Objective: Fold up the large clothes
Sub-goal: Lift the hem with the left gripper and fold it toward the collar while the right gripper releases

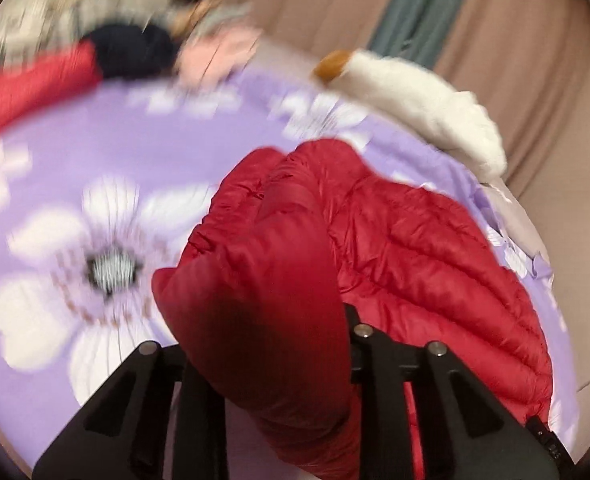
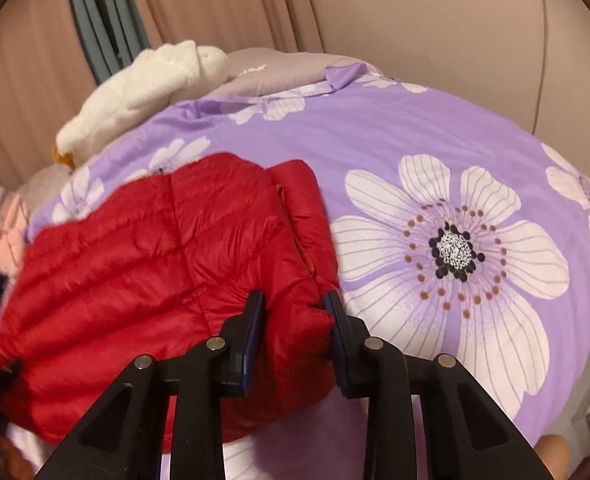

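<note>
A bed [image 2: 375, 128] covered by a lilac duvet printed with large white flowers carries the work. On it, towards the curtain side, a red quilted puffer jacket [image 2: 143, 256] is lying, partly gathered up, with one padded part lifted off the cover.

The jacket is judged to be light and bulky, soft throughout, with a glossy shell that is likely to be slippery; the padding can be expected to spring back and let folds slide open unless they are pressed down. A hold is best taken at a seam, hem or cuff, where the fabric is thinner and a pinch bites, rather than on the plump quilted panels.

In the right wrist view, the right gripper [image 2: 293, 320] is angled down at the jacket's near edge, and its jaws are seen clamped on a bunched fold of red fabric, blue pads pressing on both sides.

In the left wrist view, which is blurred, the left gripper [image 1: 279, 360] is likewise pitched downward. A thick red padded fold rises between its jaws and hides the fingertips; the jaws appear closed on this fold, with the fabric held up off the duvet.

A white plush toy [image 1: 423, 104] is lying at the far edge of the bed.
</note>
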The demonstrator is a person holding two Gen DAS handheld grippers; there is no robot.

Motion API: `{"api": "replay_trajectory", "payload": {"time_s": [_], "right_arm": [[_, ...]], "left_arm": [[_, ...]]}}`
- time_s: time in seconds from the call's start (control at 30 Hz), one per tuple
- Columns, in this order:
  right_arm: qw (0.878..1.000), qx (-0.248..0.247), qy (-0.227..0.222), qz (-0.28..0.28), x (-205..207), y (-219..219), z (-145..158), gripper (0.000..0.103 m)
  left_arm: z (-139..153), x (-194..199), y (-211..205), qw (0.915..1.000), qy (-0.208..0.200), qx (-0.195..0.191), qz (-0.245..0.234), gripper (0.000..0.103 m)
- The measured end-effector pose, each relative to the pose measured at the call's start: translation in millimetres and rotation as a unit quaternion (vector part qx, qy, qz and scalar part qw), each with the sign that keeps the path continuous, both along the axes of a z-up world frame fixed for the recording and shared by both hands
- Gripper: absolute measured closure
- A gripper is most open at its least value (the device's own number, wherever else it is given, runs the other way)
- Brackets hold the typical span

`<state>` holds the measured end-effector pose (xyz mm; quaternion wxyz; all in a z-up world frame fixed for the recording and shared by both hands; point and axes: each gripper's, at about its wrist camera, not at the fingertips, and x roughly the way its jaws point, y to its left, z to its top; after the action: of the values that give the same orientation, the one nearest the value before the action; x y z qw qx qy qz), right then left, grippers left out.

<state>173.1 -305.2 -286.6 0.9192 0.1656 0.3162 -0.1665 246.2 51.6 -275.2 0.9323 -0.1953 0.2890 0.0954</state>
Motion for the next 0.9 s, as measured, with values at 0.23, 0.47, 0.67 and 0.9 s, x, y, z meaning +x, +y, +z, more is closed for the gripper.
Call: {"api": "replay_trajectory", "payload": {"time_s": [0.23,0.47,0.67,0.9], "right_arm": [[1.000,-0.003,0.012,0.001,4,-8,-11,0.071],[1.000,0.023,0.009,-0.001,2,-16,-16,0.071],[0.999,0.033,-0.018,-0.014,-16,-30,-1,0.071],[0.993,-0.024,-0.019,-0.111,-51,-56,23,0.068]], "left_arm": [[65,-13,-32,0.9953,-0.083,-0.011,-0.049,0.079],[91,-11,-91,0.9879,-0.112,0.049,-0.096,0.078],[92,-16,-131,0.9831,-0.110,0.081,-0.122,0.078],[93,-17,-178,0.9767,-0.109,0.099,-0.157,0.078]]}}
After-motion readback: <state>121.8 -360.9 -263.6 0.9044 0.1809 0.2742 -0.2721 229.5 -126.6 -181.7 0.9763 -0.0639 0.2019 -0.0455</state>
